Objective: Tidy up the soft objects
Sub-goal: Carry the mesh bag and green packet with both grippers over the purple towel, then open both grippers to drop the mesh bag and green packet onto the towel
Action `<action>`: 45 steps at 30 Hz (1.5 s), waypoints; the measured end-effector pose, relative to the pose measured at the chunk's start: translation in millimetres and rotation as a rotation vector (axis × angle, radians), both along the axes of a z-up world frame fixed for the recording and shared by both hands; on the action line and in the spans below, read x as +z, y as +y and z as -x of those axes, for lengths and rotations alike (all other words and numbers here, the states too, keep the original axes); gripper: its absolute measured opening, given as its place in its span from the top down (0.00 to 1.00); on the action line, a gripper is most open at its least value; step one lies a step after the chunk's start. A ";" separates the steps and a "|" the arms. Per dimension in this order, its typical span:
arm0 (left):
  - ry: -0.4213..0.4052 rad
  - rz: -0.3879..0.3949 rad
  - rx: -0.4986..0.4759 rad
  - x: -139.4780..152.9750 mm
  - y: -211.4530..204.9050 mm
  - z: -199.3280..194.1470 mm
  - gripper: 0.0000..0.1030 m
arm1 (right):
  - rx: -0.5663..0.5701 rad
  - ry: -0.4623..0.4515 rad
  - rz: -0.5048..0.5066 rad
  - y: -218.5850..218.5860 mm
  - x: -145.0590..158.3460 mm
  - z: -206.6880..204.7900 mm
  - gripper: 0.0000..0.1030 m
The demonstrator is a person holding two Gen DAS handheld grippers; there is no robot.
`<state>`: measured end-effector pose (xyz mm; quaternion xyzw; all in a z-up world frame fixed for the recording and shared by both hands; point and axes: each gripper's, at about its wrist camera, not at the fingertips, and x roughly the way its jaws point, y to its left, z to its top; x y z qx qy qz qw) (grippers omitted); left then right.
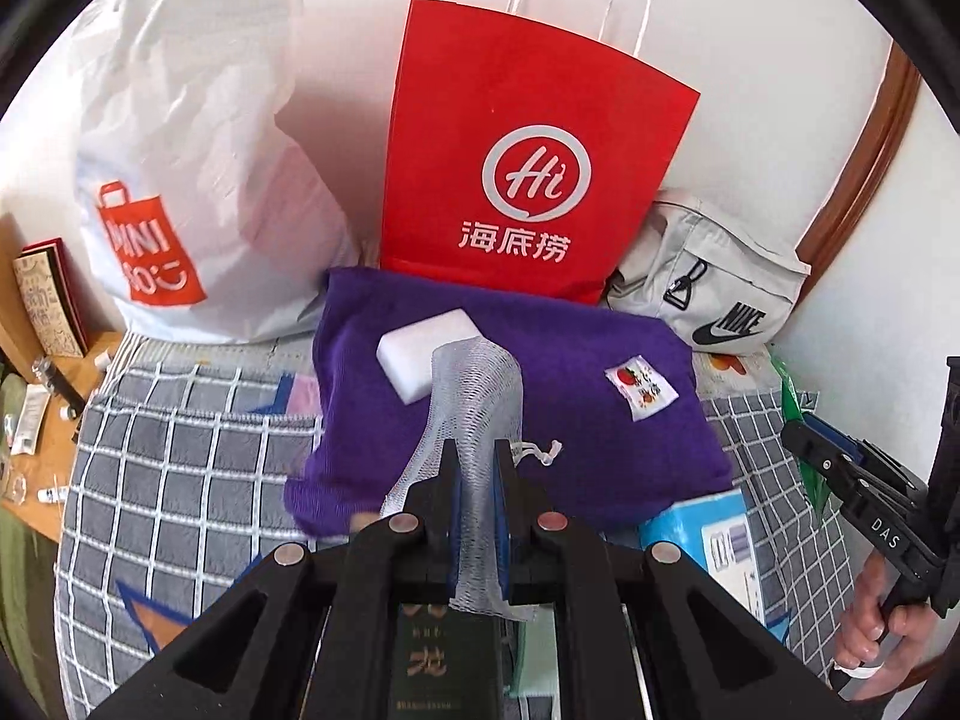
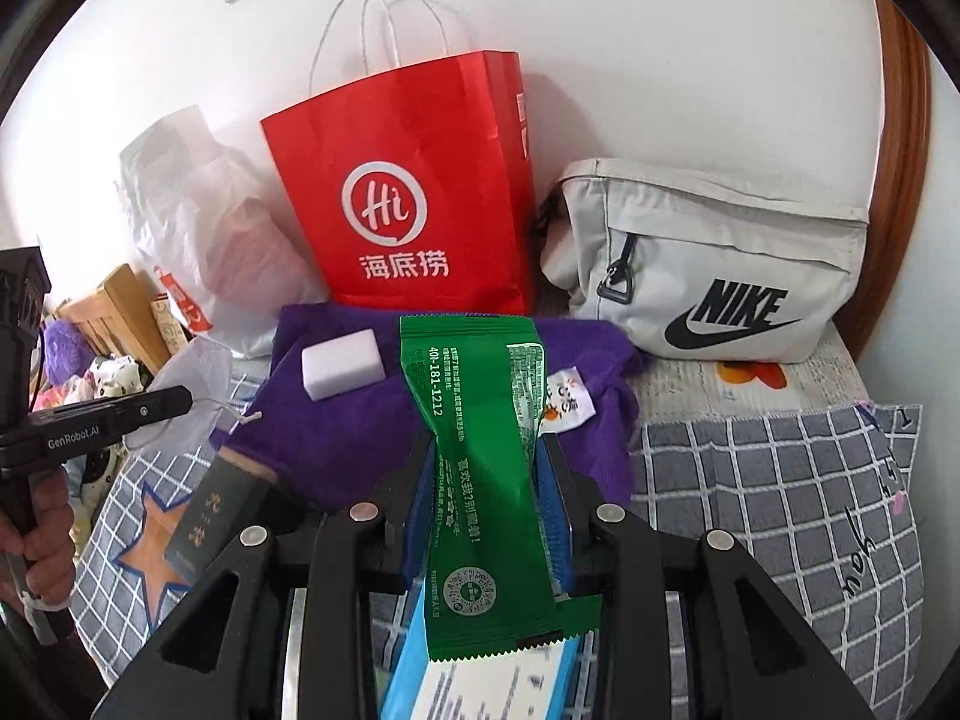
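Checked bedding (image 1: pixel 180 450): left tool (image 1: pixel 477 462) clamps mesh bag (image 1: pixel 474 396), right tool (image 2: pixel 489 462) clamps green sachet (image 2: pixel 480 420).

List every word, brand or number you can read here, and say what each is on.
"Hi" and "海底捞": red bag
"NIKE": grey pouch
"MINI SO", partly creased: white bag
"400-181-1212": green packet; its small print is too small to read
"DAS": right tool
"GenRobot.AI": left tool
Too blurred to read: tag on the purple cloth, blue box
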<state>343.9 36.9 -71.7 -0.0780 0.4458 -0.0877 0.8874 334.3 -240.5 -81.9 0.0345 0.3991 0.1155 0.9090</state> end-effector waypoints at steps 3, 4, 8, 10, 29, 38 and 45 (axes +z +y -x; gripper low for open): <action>0.009 0.006 -0.003 -2.0 -1.5 -12.2 0.91 | -0.003 0.003 -0.002 -0.7 -1.1 -15.9 0.68; 0.014 0.009 -0.002 -3.3 -1.9 -16.6 0.91 | -0.005 0.005 -0.004 -1.1 -1.2 -19.2 0.68; 0.029 0.027 -0.005 -7.5 -4.3 -31.8 0.91 | -0.010 0.007 -0.010 -0.9 -0.9 -39.1 0.68; 0.035 0.031 -0.004 -10.4 -6.0 -39.9 0.91 | -0.006 0.003 -0.013 0.5 0.1 -47.6 0.68; 0.176 -0.017 -0.038 -73.1 -21.1 -87.4 0.91 | 0.061 0.201 0.040 14.1 -88.8 -103.9 0.68; 0.220 -0.040 -0.044 -86.3 -27.1 -92.0 0.84 | 0.056 0.273 0.040 8.7 -113.5 -113.6 0.68; 0.255 0.002 -0.039 -98.3 -28.8 -99.2 0.61 | 0.032 0.283 0.040 4.9 -117.1 -115.4 0.64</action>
